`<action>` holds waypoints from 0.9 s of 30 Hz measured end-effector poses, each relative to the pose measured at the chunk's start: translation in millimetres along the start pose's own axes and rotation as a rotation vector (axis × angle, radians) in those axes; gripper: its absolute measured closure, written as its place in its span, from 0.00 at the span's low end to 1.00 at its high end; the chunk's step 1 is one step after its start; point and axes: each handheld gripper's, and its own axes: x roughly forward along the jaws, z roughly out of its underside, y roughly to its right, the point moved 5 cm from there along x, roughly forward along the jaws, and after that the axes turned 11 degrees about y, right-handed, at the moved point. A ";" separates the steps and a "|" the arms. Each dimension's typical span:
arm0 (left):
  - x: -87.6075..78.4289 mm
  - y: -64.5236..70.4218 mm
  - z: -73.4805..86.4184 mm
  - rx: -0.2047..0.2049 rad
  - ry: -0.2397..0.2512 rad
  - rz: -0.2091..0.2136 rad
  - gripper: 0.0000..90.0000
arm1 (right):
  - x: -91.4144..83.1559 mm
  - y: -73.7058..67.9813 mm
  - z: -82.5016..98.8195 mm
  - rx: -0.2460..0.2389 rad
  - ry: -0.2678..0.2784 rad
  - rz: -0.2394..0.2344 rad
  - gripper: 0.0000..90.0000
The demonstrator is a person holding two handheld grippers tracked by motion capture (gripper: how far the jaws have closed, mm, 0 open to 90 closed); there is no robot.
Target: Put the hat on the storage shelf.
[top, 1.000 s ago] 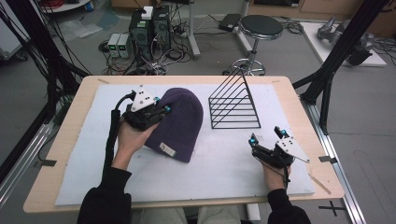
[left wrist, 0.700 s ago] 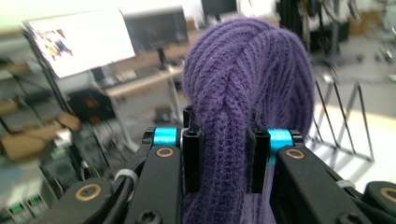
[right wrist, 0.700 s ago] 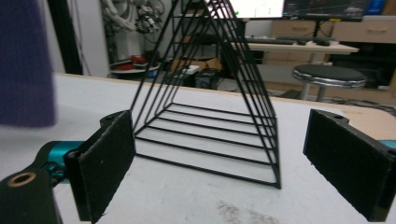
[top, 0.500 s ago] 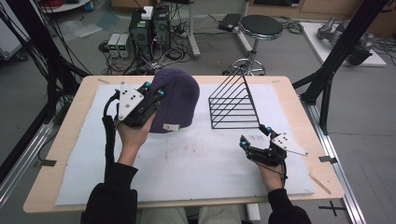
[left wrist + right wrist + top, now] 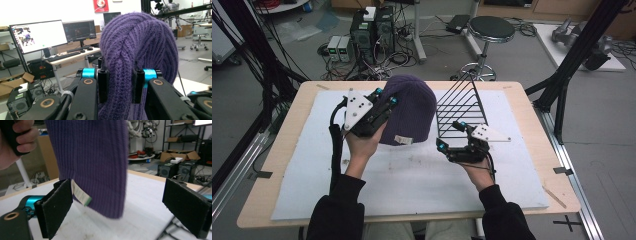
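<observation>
Now, left gripper [image 5: 384,96]: we pinch the purple knit beanie [image 5: 412,107] – lifted off the table.
Right gripper [image 5: 451,135]: jaws spread wide – our beanie hangs just ahead.

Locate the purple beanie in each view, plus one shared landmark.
High view: purple beanie upper centre, left of the wire rack.
Left gripper view: centre, pinched between the left gripper jaws.
Right gripper view: hangs from the top, left of centre.
Shared landmark: white table mat, at the right edge of the left gripper view.

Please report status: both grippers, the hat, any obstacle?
Left gripper shut on purple hat, lifted. Right gripper open, near hat's hem. Wire rack close beside.
</observation>
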 end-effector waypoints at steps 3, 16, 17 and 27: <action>0.4 -0.9 1.2 -0.005 -0.005 -0.002 0.82 | 11.2 -1.2 -7.0 -0.012 -0.002 -0.010 0.09; -6.2 -0.6 -7.4 -0.025 0.030 0.008 0.81 | 42.9 1.5 -7.0 0.010 -0.046 -0.033 0.09; -6.2 -0.5 -8.3 -0.029 0.039 0.008 0.81 | 47.5 0.5 -7.0 0.014 -0.053 -0.043 0.09; -8.6 -7.2 -10.2 -0.026 0.048 -0.010 0.81 | 60.9 -12.3 -20.4 -0.007 -0.188 -0.154 0.86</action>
